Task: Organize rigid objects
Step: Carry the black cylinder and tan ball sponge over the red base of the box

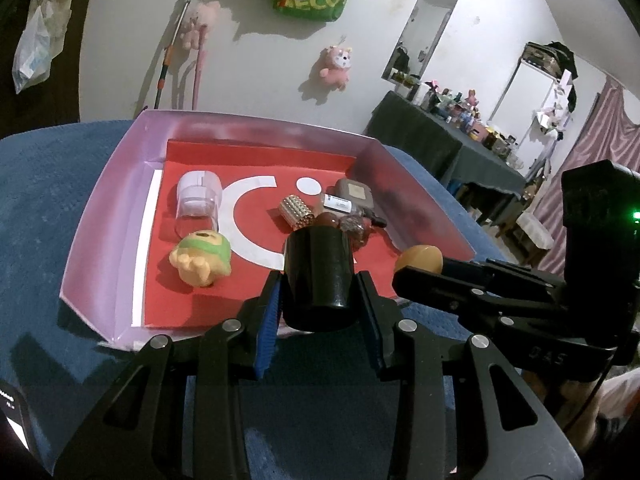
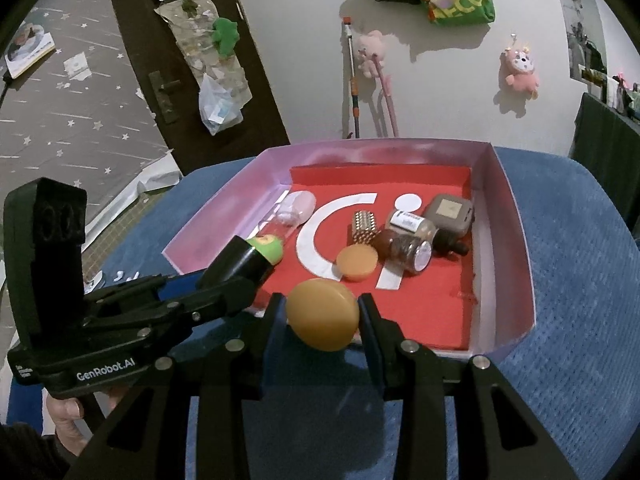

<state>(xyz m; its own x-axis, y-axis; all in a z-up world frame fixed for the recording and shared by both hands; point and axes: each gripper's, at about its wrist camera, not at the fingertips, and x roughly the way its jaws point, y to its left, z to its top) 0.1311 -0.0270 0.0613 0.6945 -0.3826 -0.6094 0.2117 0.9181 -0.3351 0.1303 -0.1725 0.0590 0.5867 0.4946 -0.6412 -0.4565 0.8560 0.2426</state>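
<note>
A pink box [image 1: 100,216] with a red floor lies on a blue cloth; it also shows in the right wrist view [image 2: 516,240]. My left gripper [image 1: 318,304] is shut on a black cylinder [image 1: 320,276] over the box's near edge. My right gripper [image 2: 322,320] is shut on an orange round lid [image 2: 322,314], also held above the box's near edge; the lid shows in the left wrist view [image 1: 418,260]. In the box lie a green-capped toy figure [image 1: 202,256], a clear jar [image 1: 198,200], a studded silver cylinder [image 1: 295,212], a second orange disc [image 2: 357,263], brown jars [image 2: 404,244] and a grey case [image 2: 450,214].
The blue cloth [image 2: 580,280] surrounds the box. A white wall with pink plush toys [image 1: 336,66] stands behind. A dark table with small bottles [image 1: 460,120] is at the right. A dark door [image 2: 180,60] is at the left.
</note>
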